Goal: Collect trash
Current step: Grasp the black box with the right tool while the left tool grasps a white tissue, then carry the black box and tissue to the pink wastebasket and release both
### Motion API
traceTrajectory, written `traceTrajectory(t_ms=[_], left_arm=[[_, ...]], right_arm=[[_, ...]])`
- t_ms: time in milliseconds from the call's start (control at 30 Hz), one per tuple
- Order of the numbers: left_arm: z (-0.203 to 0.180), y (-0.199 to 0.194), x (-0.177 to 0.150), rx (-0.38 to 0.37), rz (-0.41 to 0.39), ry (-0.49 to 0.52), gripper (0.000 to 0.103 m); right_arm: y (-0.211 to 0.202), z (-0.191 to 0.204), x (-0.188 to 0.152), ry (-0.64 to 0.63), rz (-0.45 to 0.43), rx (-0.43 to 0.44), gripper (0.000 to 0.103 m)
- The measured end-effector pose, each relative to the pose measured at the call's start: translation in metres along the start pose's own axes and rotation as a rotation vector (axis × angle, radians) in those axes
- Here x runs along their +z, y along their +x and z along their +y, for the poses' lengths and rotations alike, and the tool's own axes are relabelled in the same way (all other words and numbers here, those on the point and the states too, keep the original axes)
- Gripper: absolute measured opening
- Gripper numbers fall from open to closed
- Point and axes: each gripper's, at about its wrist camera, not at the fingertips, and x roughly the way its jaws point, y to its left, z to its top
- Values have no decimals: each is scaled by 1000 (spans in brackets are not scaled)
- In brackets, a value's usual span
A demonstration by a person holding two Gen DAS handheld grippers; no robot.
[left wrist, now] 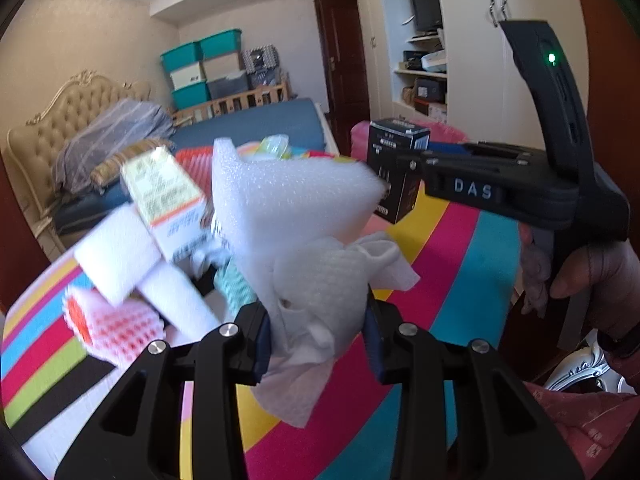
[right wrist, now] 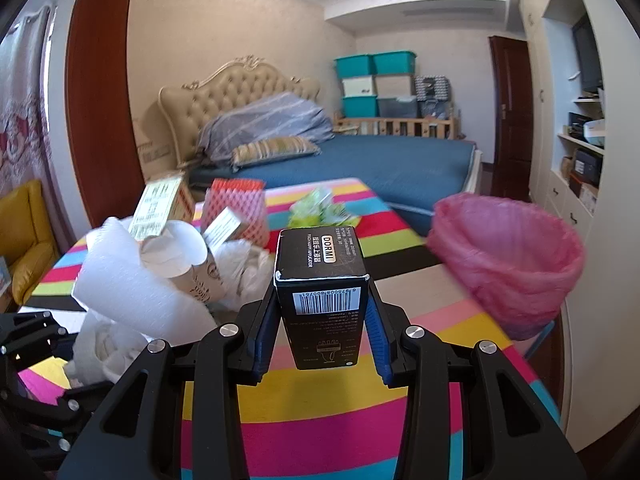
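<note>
Two pieces of trash are held above the striped tablecloth [right wrist: 320, 408]: the left gripper [left wrist: 318, 340] clamps a crumpled white tissue [left wrist: 320, 292], the right gripper [right wrist: 324, 332] pinches a black box [right wrist: 322, 292]. Near the box stands a pink-lined bin [right wrist: 508, 264].

You are looking at one black printed cardboard box [right wrist: 321, 280], one bin lined with a pink plastic bag [right wrist: 508, 264], two white-and-orange printed cartons [right wrist: 158, 204], two red-and-white foam nets [right wrist: 236, 208] and three teal plastic crates [right wrist: 354, 65].
</note>
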Motion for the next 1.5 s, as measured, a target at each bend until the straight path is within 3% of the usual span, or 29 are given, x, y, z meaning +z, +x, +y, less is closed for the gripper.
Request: traceTrajectory(t_ms=[167,467,633,1033,1267,1500], left_arm=[[-16,2,20,0,-34,50,37],[-48,29,35,-92,-10,86,37],[-48,48,28,-90,38,64,37],[-37,37,45,-107,-36,27,37],[-43,43,73,-128,-87,22,37],[-53,73,119,-177,-110,16,37]], right_arm=[[-12,-15,2,22,-21,-13,38],[-21,-45,-6,80,-19,-54,38],[-21,-56,-17,100,5,-56,38],[-35,-69,-18,113,-32,-71,38],[-40,-80,-9,96,-58,-105,38],[-39,-107,6,75,-79,-168,38]])
